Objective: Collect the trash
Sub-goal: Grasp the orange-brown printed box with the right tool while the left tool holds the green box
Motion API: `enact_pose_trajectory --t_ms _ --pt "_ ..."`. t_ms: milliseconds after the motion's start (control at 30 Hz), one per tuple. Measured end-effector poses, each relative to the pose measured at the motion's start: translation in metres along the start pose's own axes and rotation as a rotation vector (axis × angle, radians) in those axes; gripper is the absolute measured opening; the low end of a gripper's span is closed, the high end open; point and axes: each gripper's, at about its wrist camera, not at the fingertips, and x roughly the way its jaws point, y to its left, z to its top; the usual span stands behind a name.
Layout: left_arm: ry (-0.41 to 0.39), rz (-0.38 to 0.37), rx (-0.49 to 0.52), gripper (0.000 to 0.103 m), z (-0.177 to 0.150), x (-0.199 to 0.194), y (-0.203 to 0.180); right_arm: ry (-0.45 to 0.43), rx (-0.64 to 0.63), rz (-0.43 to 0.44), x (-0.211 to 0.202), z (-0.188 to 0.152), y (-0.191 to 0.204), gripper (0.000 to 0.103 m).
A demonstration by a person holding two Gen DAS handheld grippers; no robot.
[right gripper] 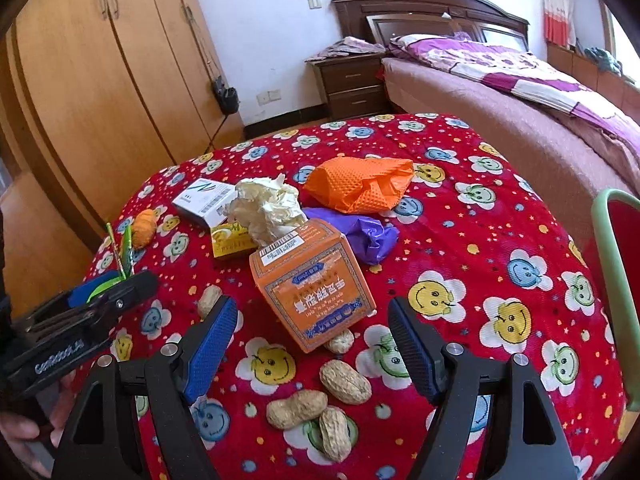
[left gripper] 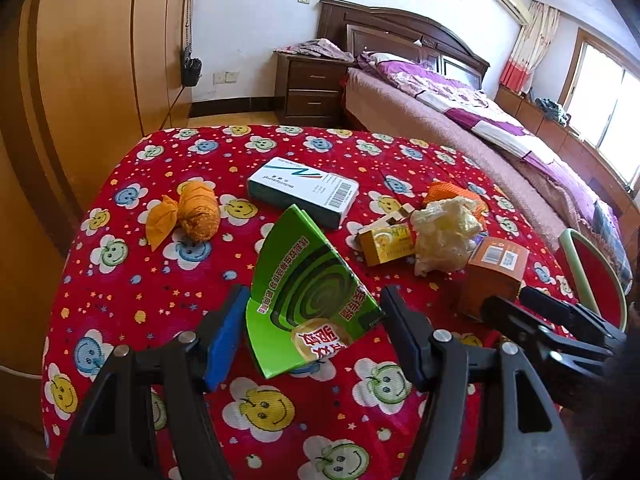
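A: What writing can be read?

B: Very little. The black body of the left gripper, as the right wrist view shows it, carries white lettering that looks like "GenRobot.AI". The flattened green cardboard box with a dark spiral bears red Chinese characters, seen upside down. The white and teal flat carton has a barcode and small print too fine to read. The orange cube-shaped carton shows blue-framed Chinese text and a barcode label on top.

A: How do the tongs stand?

B: The left gripper is clamped on the green box, blue pads pressing both its edges, lifting it clear of the red smiley-flower tablecloth. The right gripper stands wide apart and holds nothing; the orange carton sits just ahead, between its fingertips but untouched.

A: What other trash is there?

B: Beyond the orange carton lie a crumpled cream paper wad, a small yellow box, a purple plastic scrap and an orange mesh bag. Peanut shells lie under the right gripper.
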Motion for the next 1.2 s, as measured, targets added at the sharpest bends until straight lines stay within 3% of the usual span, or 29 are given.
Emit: enact_pose_trajectory --t_ms 33,67,100,667,1200 --pt "-0.001 -0.007 0.001 0.067 0.000 0.000 -0.001 -0.007 0.002 -0.002 0.000 0.000 0.000 0.072" --pt "-0.002 -0.012 0.002 0.067 0.000 0.000 -0.002 -0.013 0.003 -0.006 0.000 0.001 0.001 0.060" --pt "-0.003 -0.017 0.004 0.067 0.000 0.000 -0.003 -0.017 0.000 -0.013 0.000 0.001 0.001 0.058" --pt "-0.020 -0.031 0.004 0.067 -0.002 -0.014 -0.014 -0.112 0.030 0.009 -0.040 -0.007 -0.006 0.056" --pt "-0.016 -0.076 0.022 0.067 -0.005 -0.031 -0.060 -0.207 0.074 0.014 -0.095 -0.015 -0.043 0.056"
